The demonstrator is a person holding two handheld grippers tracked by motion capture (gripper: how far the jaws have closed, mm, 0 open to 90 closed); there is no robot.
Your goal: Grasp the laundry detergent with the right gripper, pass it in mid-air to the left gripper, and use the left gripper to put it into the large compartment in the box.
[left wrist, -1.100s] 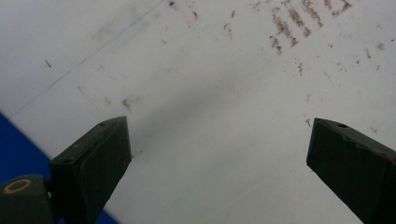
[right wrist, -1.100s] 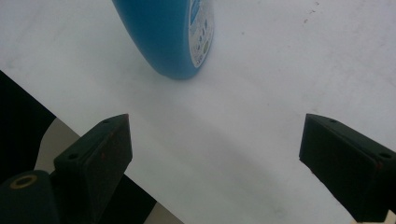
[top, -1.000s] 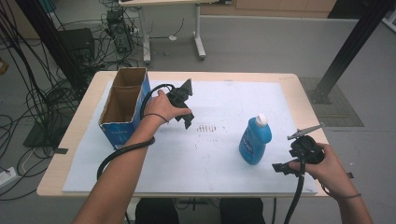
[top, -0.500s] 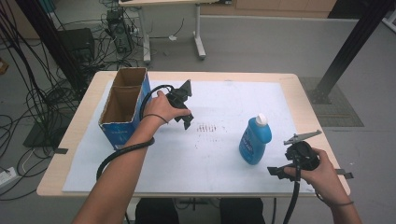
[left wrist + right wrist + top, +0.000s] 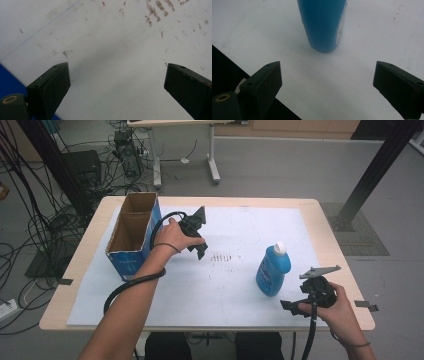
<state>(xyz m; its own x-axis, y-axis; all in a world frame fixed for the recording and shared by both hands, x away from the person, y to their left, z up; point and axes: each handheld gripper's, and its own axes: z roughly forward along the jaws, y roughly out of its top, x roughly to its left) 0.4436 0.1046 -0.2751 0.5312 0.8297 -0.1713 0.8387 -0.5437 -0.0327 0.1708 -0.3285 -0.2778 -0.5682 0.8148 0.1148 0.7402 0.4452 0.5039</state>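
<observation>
Two pairs of tongs are out over the bench (image 5: pixel 80 270), and both stand wide apart with nothing between them. The right tongs (image 5: pixel 327 82) look straight at the foot of the blue bottle (image 5: pixel 323 23), which stands upright on the white sheet (image 5: pixel 200 290) toward the right of the bench, its white cap (image 5: pixel 280 248) on top. In the high view the right tongs (image 5: pixel 295 306) sit near the front edge, just beside the bottle (image 5: pixel 272 272) but not touching it. The left tongs (image 5: pixel 199 237) hover over a stained patch of the sheet, next to the open cardboard box (image 5: pixel 131 237).

The step in hand appears to be the approach to the bottle. The next move probably calls for sliding the right tongs forward until the body sits between the jaws, then closing squarely on it; an off-centre contact could tip the tall bottle.

Against the frame a second ago, the right hand has come lower and in toward the front edge, lining up on the bottle. The left hand, box and bottle sit where they were.
</observation>
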